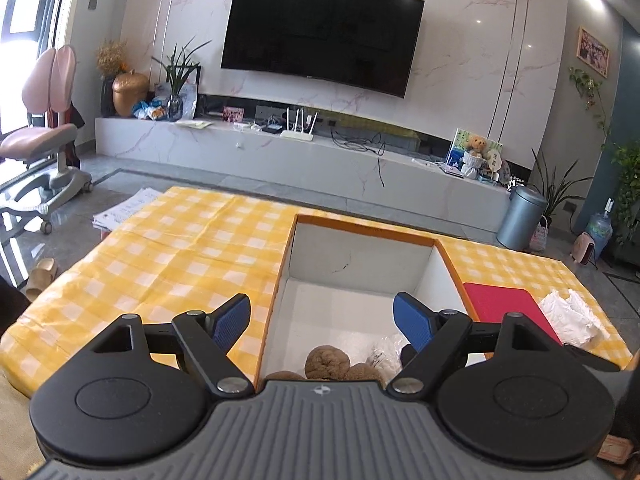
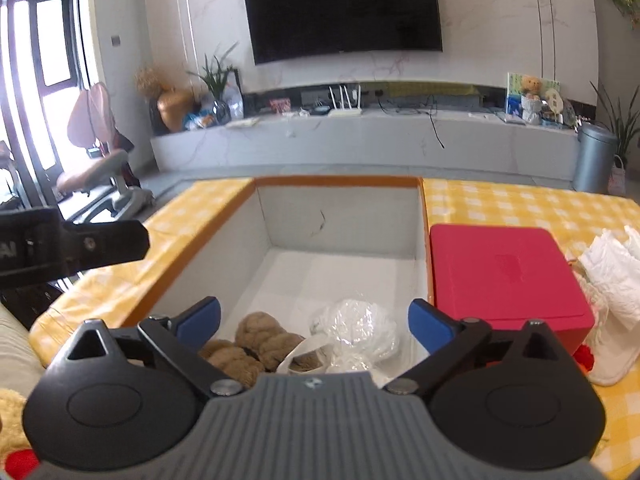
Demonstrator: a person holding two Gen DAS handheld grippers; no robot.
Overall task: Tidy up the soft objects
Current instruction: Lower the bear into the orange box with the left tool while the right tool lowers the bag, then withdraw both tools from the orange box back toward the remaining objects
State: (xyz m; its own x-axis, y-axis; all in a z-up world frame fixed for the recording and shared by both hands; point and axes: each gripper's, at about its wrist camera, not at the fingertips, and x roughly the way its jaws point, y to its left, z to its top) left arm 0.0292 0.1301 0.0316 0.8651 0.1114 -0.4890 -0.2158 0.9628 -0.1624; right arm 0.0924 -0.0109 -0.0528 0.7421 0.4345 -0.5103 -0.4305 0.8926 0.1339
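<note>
An open box with white walls and an orange rim stands on the yellow checked cloth. Inside, at its near end, lie brown woolly skeins and a white soft bundle in clear plastic. My right gripper hangs open just above them, nothing between its blue pads. My left gripper is open too, over the box's near left side, empty. Its black body shows at the left of the right wrist view. White folded cloths lie to the right of a red box.
A red lidded box stands against the open box's right wall. A yellow plush piece shows at the lower left. Papers lie off the table's far left corner. Beyond the table are a TV unit, a pink chair and a grey bin.
</note>
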